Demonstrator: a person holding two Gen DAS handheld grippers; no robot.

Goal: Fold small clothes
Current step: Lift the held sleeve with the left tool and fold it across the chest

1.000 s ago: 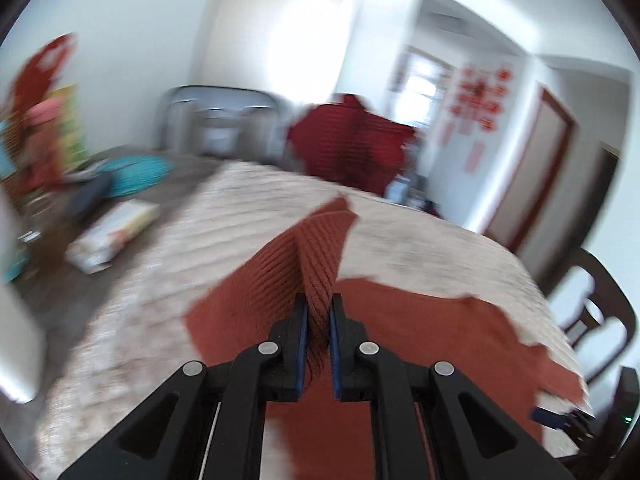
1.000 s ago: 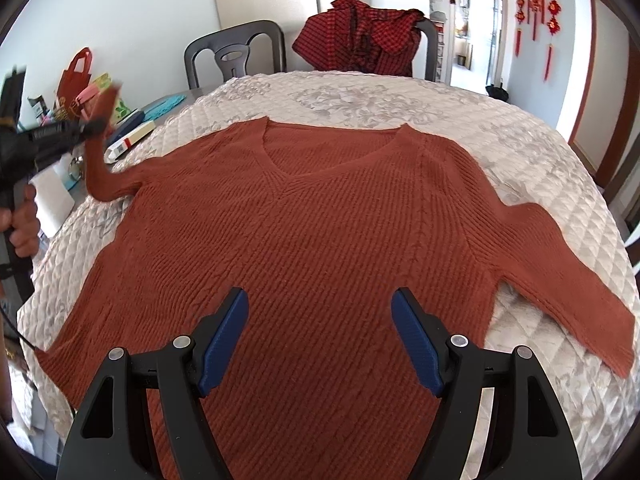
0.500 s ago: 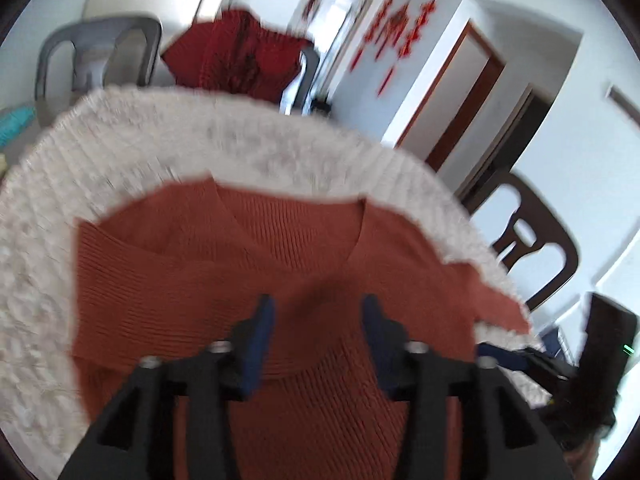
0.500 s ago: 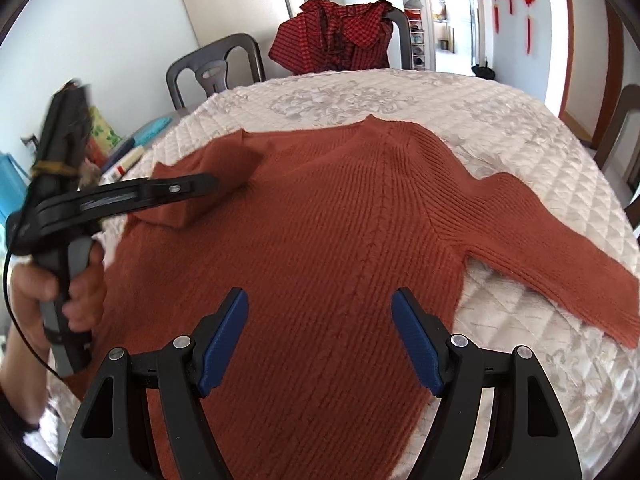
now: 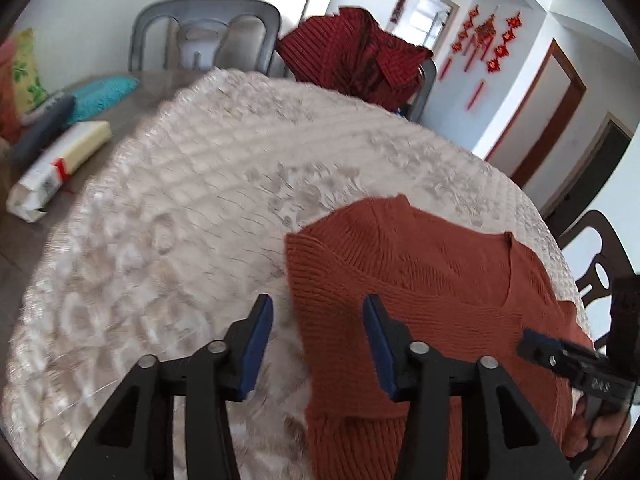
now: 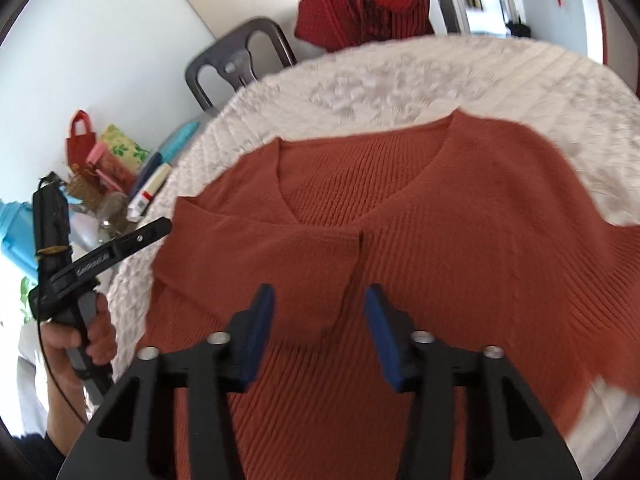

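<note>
Change since a second ago: left tool [image 5: 316, 344] no longer pinches the sleeve cuff; that sleeve now lies folded across the chest of the sweater [image 6: 420, 240], and the right tool [image 6: 320, 332] has narrowed from fully wide.
Left wrist view, tool: blue pads stand apart and are closing; they press on nothing, though the folded left edge of the sweater [image 5: 400, 280] lies beneath the gap.
Left wrist view, sweater: rust-red knit, flat on the quilted cover [image 5: 180, 200] of the bench, ahead and to the right of the tool; V-neck beyond the right finger.
Left wrist view, surroundings: white carton [image 5: 56, 168] and teal cloth [image 5: 104, 94] far left ahead; grey chair [image 5: 204, 32] and a chair draped with red checked fabric [image 5: 360, 60] beyond the bench; the other tool [image 5: 568, 364] enters low on the right.
Right wrist view, tool: pads apart and closing, clamped on nothing; the sleeve's cuff end [image 6: 332, 276] lies just ahead, under the gap.
Right wrist view, sweater: spread directly ahead, neckline farther out, its other sleeve off to the right.
Right wrist view, left side: a hand [image 6: 80, 340] grips the other tool's handle [image 6: 60, 240], its finger tip near the sweater's folded shoulder; touching or not, I cannot tell.
</note>
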